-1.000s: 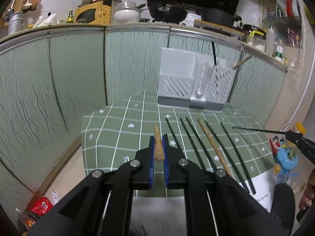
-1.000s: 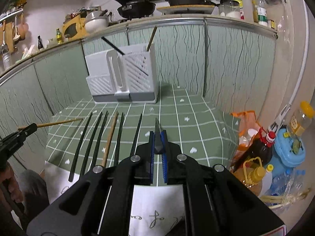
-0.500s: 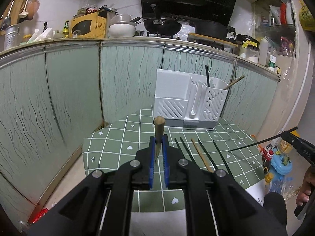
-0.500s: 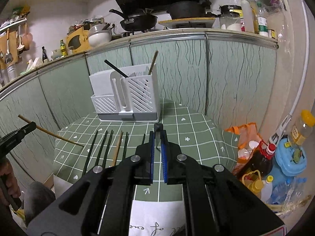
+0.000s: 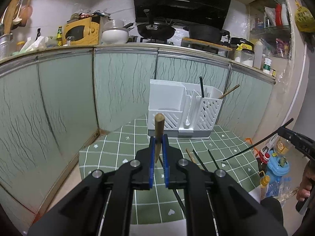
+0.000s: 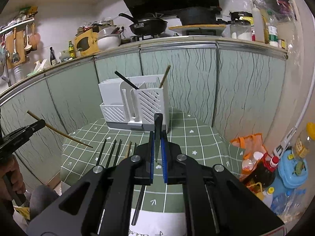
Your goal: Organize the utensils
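Above table [image 5: 110, 153] | left gripper [image 5: 158, 137] clamps wooden chopstick [image 5: 158, 126] | right gripper [image 6: 157, 135] clamps black chopstick [image 6: 158, 125]

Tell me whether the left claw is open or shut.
Shut. The left claw pinches the wooden chopstick between its blue pads, lifted clear of the green checked table.

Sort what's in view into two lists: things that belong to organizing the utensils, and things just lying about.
Part of the job:
- wooden chopstick in the left tongs
- black chopstick in the right tongs
- loose chopsticks on the green cloth
- white utensil holder

Just lying about:
- frying pan
- yellow microwave
- bottles on the floor
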### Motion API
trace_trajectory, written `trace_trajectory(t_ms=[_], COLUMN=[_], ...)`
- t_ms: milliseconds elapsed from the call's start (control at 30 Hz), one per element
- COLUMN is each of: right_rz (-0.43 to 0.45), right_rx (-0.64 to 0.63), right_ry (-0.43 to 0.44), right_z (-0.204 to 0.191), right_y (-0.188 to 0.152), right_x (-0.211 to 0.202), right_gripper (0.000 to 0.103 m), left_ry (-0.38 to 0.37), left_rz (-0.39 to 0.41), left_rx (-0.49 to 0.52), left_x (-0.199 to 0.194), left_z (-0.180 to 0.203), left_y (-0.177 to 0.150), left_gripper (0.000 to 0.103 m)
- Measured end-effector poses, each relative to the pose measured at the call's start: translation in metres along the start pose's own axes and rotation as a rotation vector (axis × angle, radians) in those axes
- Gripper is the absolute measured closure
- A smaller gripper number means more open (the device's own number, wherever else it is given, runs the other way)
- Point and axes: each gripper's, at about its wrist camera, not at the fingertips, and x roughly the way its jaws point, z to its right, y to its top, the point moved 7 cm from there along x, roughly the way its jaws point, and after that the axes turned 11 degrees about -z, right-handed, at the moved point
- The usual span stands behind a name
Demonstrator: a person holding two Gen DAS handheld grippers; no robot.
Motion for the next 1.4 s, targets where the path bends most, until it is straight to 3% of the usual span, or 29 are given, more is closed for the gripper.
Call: trace_trajectory(t_ms=[433,733,1400], right_rz=[-0.032,-0.044,-0.001], right_rx=[-0.03,-0.064,-0.086], right_ry=[0.029,0.033,0.087], right_z=[0.005,0.0,-0.008], right_y=[0.062,0.084,0.152], right_x=[0.009,0.001,-0.008], right_gripper=[0.097,0.097,0.097], left_ry=[-0.101,-0.197,-0.271], left_rz=[-0.006,-0.02,-0.016], left_rx=[0.044,0.102,0.245], left_x=[0.006,0.004,0.023], left_z=[0.017,0.05,0.105], left_y=[0.064,0.091,0.154], left_gripper=[0.095,0.095,0.095])
